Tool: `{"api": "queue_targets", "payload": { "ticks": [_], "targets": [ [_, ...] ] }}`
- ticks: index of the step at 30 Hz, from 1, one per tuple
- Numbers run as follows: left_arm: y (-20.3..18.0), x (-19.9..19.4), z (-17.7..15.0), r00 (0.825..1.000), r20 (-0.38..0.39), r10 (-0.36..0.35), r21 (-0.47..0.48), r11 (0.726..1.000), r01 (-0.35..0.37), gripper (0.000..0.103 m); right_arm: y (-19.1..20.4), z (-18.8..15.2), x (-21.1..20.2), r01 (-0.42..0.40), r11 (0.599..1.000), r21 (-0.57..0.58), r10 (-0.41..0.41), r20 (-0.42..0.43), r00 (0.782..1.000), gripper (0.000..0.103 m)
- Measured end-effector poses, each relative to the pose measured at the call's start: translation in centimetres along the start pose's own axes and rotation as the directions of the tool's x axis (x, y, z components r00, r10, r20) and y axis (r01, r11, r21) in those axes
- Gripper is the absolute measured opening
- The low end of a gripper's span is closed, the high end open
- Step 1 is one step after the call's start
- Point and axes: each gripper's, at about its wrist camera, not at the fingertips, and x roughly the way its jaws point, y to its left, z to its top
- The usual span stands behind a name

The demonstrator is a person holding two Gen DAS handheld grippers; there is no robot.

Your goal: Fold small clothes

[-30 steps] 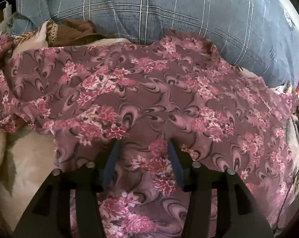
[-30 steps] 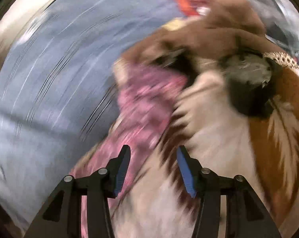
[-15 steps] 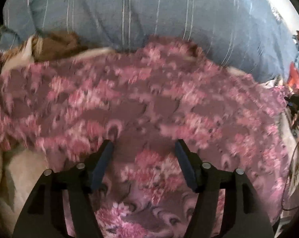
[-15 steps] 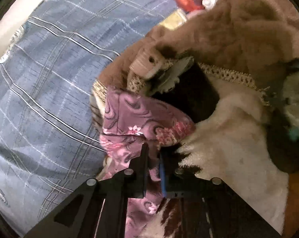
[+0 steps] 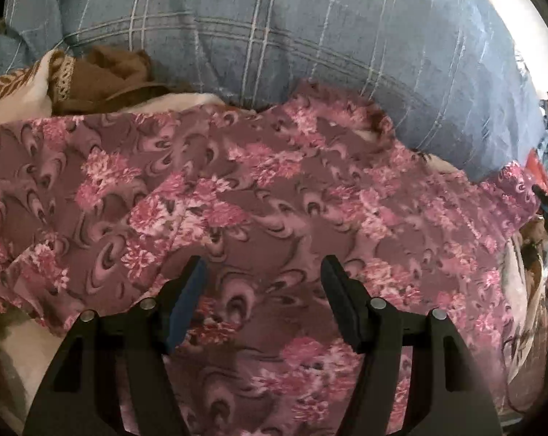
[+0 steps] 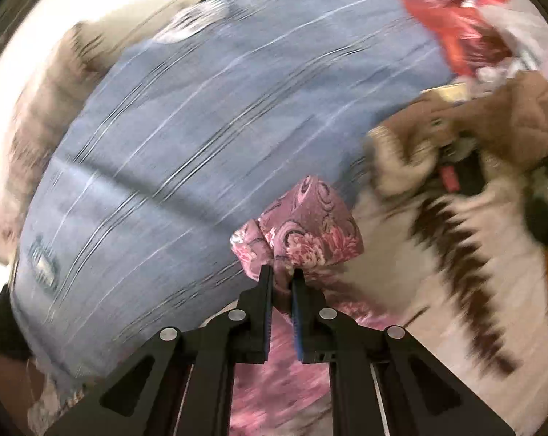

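Pink-and-mauve floral garment (image 5: 259,196) lies spread across a cream fleece blanket (image 5: 16,341), filling the left wrist view from nine o'clock to three o'clock. Blue checked bedding (image 5: 274,36) bulges behind it at twelve o'clock. Over the cloth hangs the left gripper (image 5: 261,272), jaws apart with nothing pinched between them. In the blurred right wrist view, the right gripper (image 6: 281,276) at six o'clock is clamped on a bunched corner of the same garment (image 6: 310,225), which rises toward twelve o'clock. Brown cloth (image 6: 510,116) sits at two o'clock.
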Motion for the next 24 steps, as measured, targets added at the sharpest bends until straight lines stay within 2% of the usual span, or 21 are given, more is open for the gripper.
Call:
{"api": "queue_targets", "payload": {
  "ticks": [4,10,16,18,19,22,24],
  "targets": [
    [0.7,0.0,0.1,0.999,-0.016,-0.038,-0.029,0.999,0.037,0.065,5.6,-3.5,2.2,-0.065,0.995,-0.072,0.059,-0.082,0.995,0.009],
    [1.1,-0.3,0.2,0.997,-0.034,-0.071,-0.055,0.996,0.069,0.065,12.6,-9.4,4.2,-0.141,0.977,-0.158,0.109,-0.2,0.974,0.009],
    [2.1,-0.6,0.5,0.993,-0.04,-0.114,-0.102,0.989,0.109,0.065,19.8,-15.4,5.6,-0.241,0.938,-0.249,0.158,-0.314,0.936,0.009],
    [2.4,-0.8,0.5,0.991,-0.037,-0.127,-0.118,0.986,0.122,0.065,21.8,-17.8,6.5,-0.287,0.923,-0.257,0.18,-0.369,0.912,0.013],
    [2.6,-0.9,0.6,0.99,-0.036,-0.136,-0.127,0.983,0.13,0.065,22.3,-19.0,6.9,-0.31,0.918,-0.247,0.193,-0.404,0.894,0.018],
    [3.5,-0.9,0.6,0.98,-0.037,-0.195,-0.173,0.967,0.186,0.065,23.3,-22.6,8.0,-0.34,0.913,-0.224,0.19,-0.506,0.842,0.022],
    [3.6,-1.0,0.6,0.973,-0.035,-0.229,-0.187,0.958,0.219,0.065,23.1,-24.2,7.8,-0.349,0.911,-0.219,0.185,-0.54,0.821,0.026]
  ]
}}
